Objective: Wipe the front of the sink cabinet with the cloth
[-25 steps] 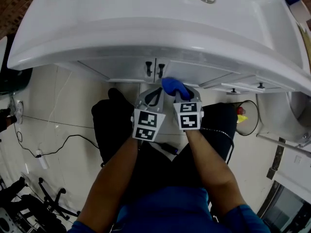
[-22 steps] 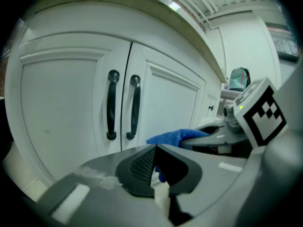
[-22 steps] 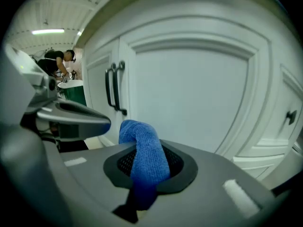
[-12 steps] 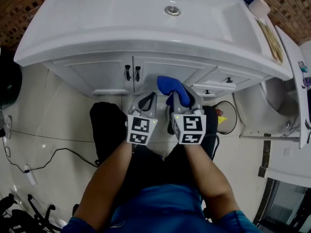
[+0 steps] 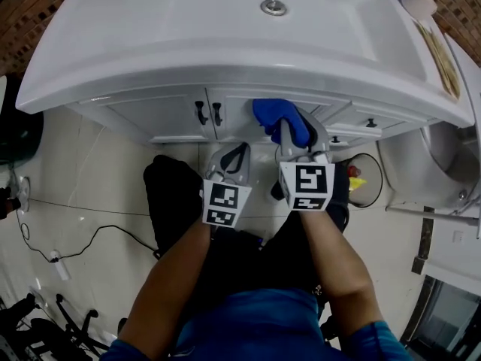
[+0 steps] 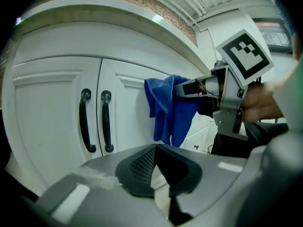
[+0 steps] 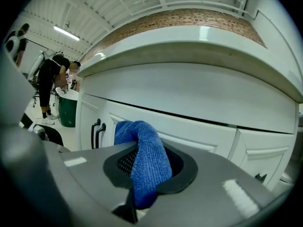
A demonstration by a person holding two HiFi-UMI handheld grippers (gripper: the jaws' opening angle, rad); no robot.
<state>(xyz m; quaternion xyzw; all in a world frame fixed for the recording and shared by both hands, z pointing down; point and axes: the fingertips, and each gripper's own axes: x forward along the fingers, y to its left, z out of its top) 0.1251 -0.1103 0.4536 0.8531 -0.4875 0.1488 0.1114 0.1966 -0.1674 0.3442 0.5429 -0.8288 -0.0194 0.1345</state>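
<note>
Clamping the blue cloth (image 5: 269, 112), the right hand-held gripper (image 5: 293, 132) holds it at the sink cabinet (image 5: 161, 116) door beside the handles (image 5: 209, 113). The left hand-held gripper (image 5: 234, 155) hangs closed and empty. Firm sweeps across the panel likely come next.

The cloth (image 5: 276, 117) sits between the fingers of the right gripper (image 5: 294, 135), its free end just before the sink cabinet (image 5: 150, 115), with the door handles (image 5: 209, 113) left of those fingers, ahead of the left gripper (image 5: 231, 155).
</note>
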